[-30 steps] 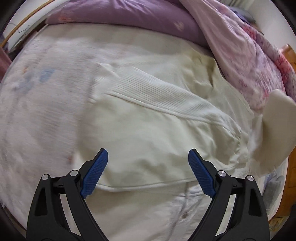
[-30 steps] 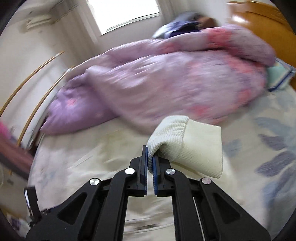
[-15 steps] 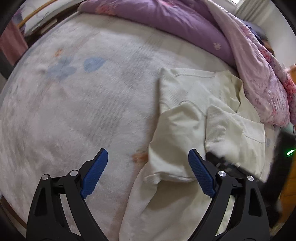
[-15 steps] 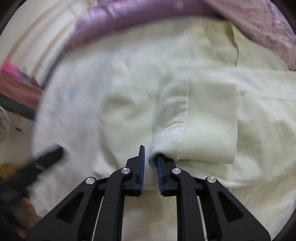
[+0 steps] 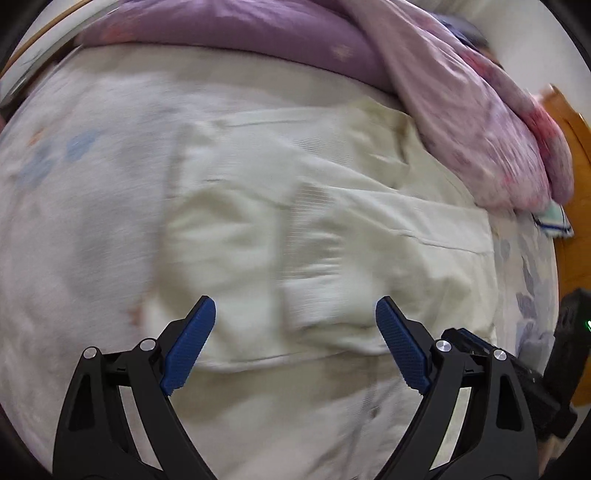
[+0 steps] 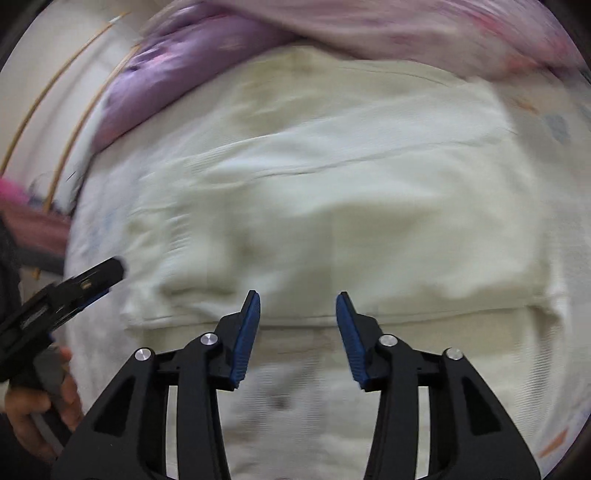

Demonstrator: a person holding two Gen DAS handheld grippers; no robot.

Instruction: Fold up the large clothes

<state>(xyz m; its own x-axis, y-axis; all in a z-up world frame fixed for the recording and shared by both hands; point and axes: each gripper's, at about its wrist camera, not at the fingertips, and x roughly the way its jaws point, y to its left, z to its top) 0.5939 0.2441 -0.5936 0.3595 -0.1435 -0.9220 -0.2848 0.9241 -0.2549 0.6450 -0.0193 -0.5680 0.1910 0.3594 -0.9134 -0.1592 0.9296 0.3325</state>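
My right gripper (image 6: 297, 338) has let go of the ribbed cuff (image 5: 314, 258); its jaws now gape empty. My left gripper (image 5: 295, 347) hovers open too. The sleeve lies folded across the cream cardigan (image 6: 351, 192).

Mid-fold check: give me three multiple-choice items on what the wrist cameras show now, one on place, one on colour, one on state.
1. Where does the cream garment lie?
A. on the bed
B. on a chair
C. on the floor

2. What colour are the pads of the left hand-held gripper?
A. red
B. blue
C. green

3. How is the right hand-held gripper?
A. shut on a sleeve
B. shut on nothing
C. open, holding nothing

Key: 1 A, it is spread on the bed sheet below the purple quilt; 2 B, both pads show blue; 3 C, its jaws stand apart above the cloth.
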